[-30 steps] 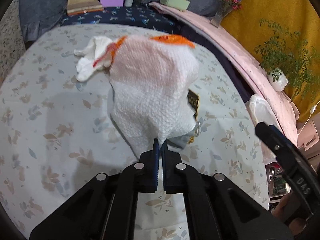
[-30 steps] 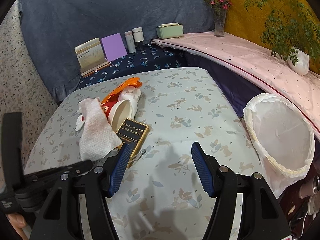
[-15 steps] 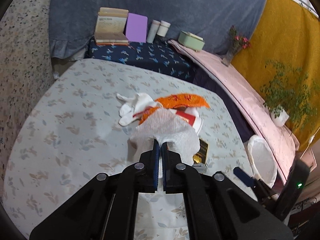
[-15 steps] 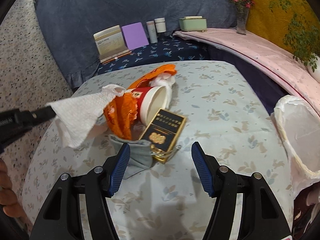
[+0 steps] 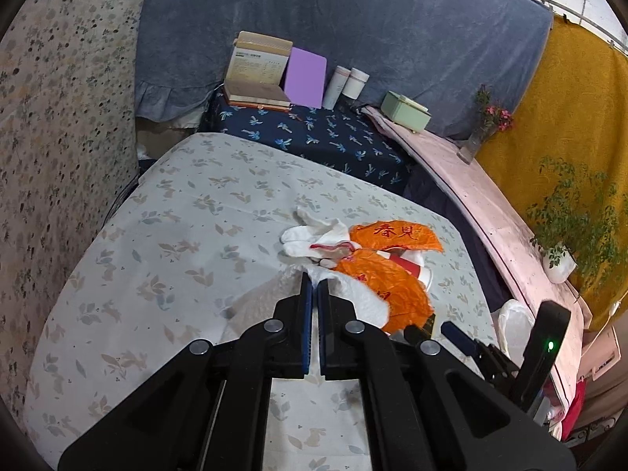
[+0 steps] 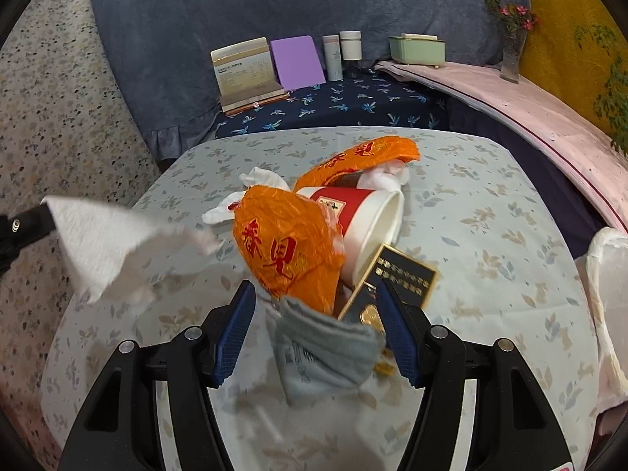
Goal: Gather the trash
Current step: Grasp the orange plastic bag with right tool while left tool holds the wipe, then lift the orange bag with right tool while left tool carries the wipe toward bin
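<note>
the right tool (image 6: 316, 327) gaped over the crumpled grey fabric pouch (image 6: 325, 347) between its fingers; the left tool (image 5: 314, 286) clenched the white paper towel (image 6: 106, 239), off left.

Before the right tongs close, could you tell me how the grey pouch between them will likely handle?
The grey pouch looks soft and creased, so it will probably crumple and sag. It seems light. The black box leans beside it and may shift.

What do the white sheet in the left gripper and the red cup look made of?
White sheet: soft embossed tissue paper, matte, ragged torn edge; pinched by the left gripper. Red cup: likely coated paperboard, printed outside, smooth white inside, rolled rim.
</note>
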The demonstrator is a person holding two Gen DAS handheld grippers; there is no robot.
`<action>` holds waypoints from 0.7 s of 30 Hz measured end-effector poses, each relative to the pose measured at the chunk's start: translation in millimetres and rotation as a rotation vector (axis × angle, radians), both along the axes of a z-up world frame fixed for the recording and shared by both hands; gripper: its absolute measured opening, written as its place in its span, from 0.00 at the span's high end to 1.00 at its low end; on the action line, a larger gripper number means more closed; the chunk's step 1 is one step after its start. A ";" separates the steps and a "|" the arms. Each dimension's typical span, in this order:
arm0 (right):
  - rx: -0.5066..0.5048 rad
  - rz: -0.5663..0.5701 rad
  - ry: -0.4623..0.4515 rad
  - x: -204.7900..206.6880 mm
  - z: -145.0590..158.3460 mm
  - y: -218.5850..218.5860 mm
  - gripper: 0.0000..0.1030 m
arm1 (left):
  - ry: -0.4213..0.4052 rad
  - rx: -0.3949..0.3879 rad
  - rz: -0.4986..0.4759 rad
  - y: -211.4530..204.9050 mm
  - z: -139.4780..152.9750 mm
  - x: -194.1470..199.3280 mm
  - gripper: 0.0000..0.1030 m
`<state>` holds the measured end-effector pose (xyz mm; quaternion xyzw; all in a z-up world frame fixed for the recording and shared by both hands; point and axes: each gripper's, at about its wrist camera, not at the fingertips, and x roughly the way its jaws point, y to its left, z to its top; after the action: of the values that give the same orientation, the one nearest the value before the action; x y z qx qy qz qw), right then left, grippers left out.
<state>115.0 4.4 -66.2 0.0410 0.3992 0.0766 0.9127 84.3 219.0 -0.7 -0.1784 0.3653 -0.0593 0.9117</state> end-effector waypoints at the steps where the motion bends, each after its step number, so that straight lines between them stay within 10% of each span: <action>1: -0.001 -0.003 0.004 6.2 -1.5 0.8 0.40 | 0.004 0.000 0.003 1.3 -1.7 0.7 0.98; 5: -0.010 -0.018 0.025 24.6 -8.9 0.8 0.45 | 0.016 0.006 0.006 4.1 -6.6 3.9 0.98; 11: 0.001 0.011 0.049 32.0 -10.7 4.5 0.93 | 0.022 0.018 -0.003 -0.4 -8.4 10.3 0.98; 21: 0.048 -0.015 -0.130 6.2 61.2 -22.6 0.95 | -0.024 0.036 -0.038 -23.5 15.5 15.4 0.98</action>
<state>121.2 -18.2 -5.0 0.0610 0.3367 0.0819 0.9360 99.7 195.5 14.8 -0.1544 0.3586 -0.0722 0.9178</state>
